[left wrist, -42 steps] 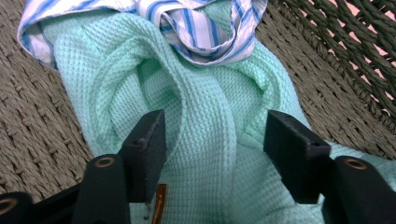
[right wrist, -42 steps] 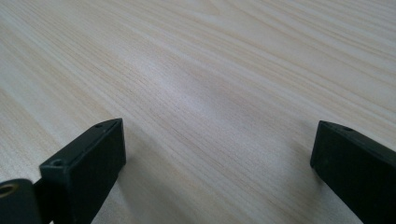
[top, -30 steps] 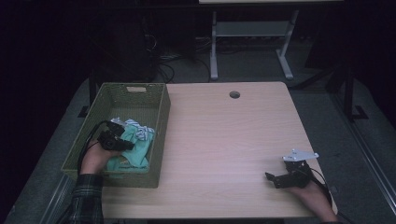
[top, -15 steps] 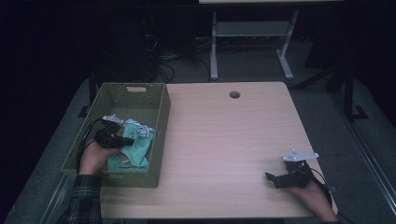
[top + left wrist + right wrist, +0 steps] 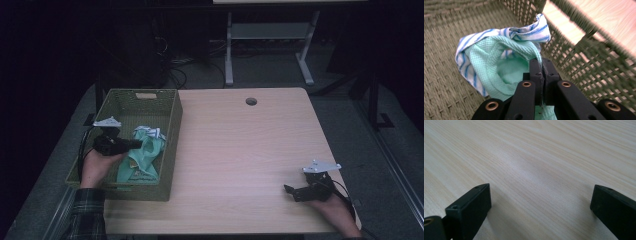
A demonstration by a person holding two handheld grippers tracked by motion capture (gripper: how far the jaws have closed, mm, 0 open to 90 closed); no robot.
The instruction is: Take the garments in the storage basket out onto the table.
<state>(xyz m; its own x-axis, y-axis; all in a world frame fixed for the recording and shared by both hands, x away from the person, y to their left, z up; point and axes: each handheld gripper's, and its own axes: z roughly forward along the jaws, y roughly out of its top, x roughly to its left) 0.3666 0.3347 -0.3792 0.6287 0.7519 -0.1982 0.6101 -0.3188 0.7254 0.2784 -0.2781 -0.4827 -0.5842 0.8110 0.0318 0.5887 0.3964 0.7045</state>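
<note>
The pale wood bench (image 5: 240,150) carries a green woven basket (image 5: 170,145) at its left side, with a round hole (image 5: 251,101) near its far edge. Inside the basket lies the mint green cloth (image 5: 142,157), bunched up, with a print on it that is too small to read from the high view. The left gripper view brings out what the high view cannot: the cloth has a waffle weave, and a white towel with blue stripes (image 5: 524,31) is wrapped around it. The left gripper (image 5: 136,144) has its jaws pinched tight on a fold of the mint cloth, lifting it up off the basket floor. The right gripper (image 5: 290,191) rests on the bench near the front right corner, jaws wide apart over bare wood.
</note>
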